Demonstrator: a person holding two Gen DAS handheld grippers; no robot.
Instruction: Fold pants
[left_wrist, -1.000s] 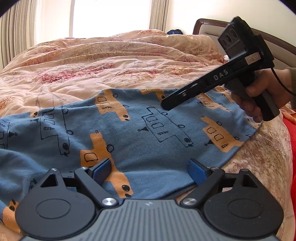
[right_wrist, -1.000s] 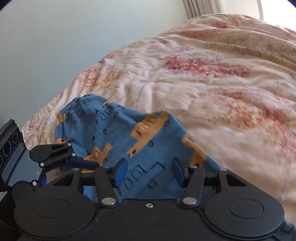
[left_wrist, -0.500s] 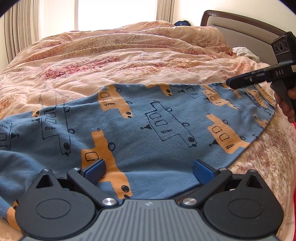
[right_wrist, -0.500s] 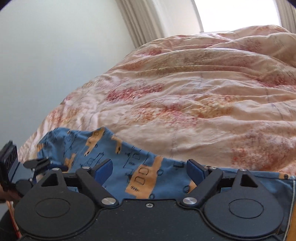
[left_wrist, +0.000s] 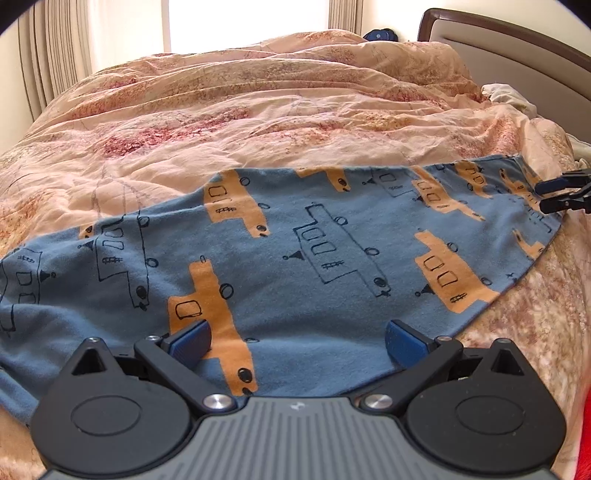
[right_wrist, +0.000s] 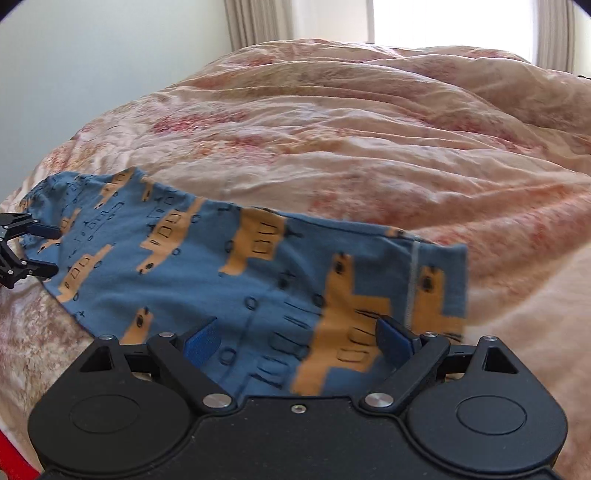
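Observation:
Blue pants (left_wrist: 295, 258) with orange and outlined vehicle prints lie flat along the near edge of the bed. My left gripper (left_wrist: 297, 339) is open just above the cloth near its front edge, holding nothing. My right gripper (right_wrist: 299, 341) is open and empty over the other end of the pants (right_wrist: 240, 266). Its fingertips (left_wrist: 554, 183) show at the right edge of the left wrist view, beside the pants' end. The left gripper's fingertips (right_wrist: 42, 230) show at the left edge of the right wrist view, by the far end.
A rumpled peach floral duvet (left_wrist: 258, 110) covers the bed. A headboard (left_wrist: 517, 40) stands at the back right, curtains (left_wrist: 55, 55) and a window behind. A pale wall (right_wrist: 92, 55) is beside the bed. Something red (right_wrist: 14, 461) lies at the bed's near side.
The right gripper has swung away to the right end of the pants and opened wider. The left gripper has opened a little and stays low over the pants.

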